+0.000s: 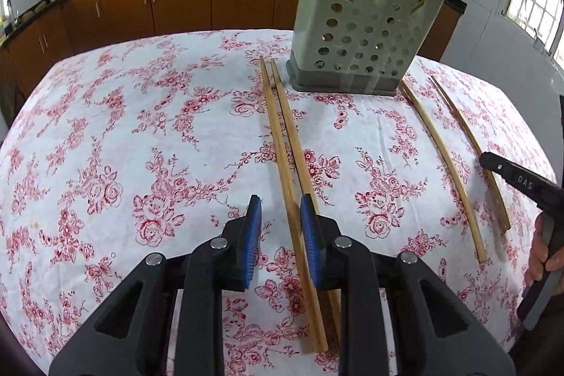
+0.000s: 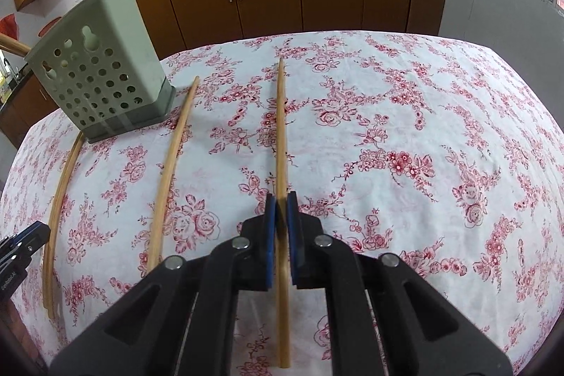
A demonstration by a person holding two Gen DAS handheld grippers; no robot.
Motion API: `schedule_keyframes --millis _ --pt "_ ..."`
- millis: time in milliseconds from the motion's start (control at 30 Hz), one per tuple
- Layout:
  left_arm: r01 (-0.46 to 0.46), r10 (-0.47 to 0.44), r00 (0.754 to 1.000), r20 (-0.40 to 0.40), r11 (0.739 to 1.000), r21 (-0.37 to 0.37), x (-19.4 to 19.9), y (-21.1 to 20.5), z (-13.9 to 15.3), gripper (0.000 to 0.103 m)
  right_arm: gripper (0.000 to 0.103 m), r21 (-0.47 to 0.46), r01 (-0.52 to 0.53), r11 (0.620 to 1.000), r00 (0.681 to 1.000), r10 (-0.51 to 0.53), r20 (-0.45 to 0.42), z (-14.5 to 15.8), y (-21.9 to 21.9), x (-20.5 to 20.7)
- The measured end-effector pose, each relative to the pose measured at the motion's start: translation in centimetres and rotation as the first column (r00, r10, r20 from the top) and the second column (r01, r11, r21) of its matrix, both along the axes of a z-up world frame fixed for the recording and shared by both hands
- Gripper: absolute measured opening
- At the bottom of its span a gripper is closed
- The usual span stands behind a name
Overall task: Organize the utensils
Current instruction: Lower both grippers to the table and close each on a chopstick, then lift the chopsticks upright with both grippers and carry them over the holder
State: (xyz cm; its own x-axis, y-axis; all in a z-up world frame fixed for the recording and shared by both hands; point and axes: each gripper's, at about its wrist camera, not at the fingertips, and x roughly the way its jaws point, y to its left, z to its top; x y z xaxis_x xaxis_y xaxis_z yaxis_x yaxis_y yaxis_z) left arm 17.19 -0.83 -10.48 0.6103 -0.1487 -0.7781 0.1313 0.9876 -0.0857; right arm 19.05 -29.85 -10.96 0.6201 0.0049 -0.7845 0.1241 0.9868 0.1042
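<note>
A pale green perforated utensil holder (image 1: 366, 34) (image 2: 102, 76) stands on the floral tablecloth with several chopsticks upright in it. In the left wrist view two wooden chopsticks (image 1: 282, 147) lie side by side. My left gripper (image 1: 280, 203) is low over them and open. One stick runs through the gap nearer the right pad, and the other passes under that pad. My right gripper (image 2: 281, 199) is shut on a single chopstick (image 2: 281, 129) that points away across the cloth. That gripper also shows at the left view's right edge (image 1: 521, 182).
One more loose chopstick (image 2: 172, 157) (image 1: 444, 164) lies between the two grippers. A hand (image 1: 543, 256) holds the right tool. The table's far edge (image 2: 352, 32) faces brown cabinets and a dark counter with woks.
</note>
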Motion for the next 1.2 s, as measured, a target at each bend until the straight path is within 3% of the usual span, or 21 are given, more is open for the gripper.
schedule_keyframes --millis 233,533,1200 --pt "-0.030 0.030 0.999 0.014 0.999 0.038 1.0 -0.4 -0.1 0.008 0.011 -0.009 -0.031 0.999 1.000 0.031 0.001 0.1 0.8 0.2" --pt "-0.132 0.131 0.991 0.015 0.990 0.046 2.7 4.4 0.1 0.007 0.008 -0.008 -0.061 0.998 0.998 0.061 0.012 0.1 0.9 0.3" --pt "-0.145 0.146 0.989 0.019 0.989 -0.020 2.4 5.2 -0.4 0.008 0.008 -0.032 -0.087 0.996 0.996 0.088 0.026 0.0 1.8 0.1"
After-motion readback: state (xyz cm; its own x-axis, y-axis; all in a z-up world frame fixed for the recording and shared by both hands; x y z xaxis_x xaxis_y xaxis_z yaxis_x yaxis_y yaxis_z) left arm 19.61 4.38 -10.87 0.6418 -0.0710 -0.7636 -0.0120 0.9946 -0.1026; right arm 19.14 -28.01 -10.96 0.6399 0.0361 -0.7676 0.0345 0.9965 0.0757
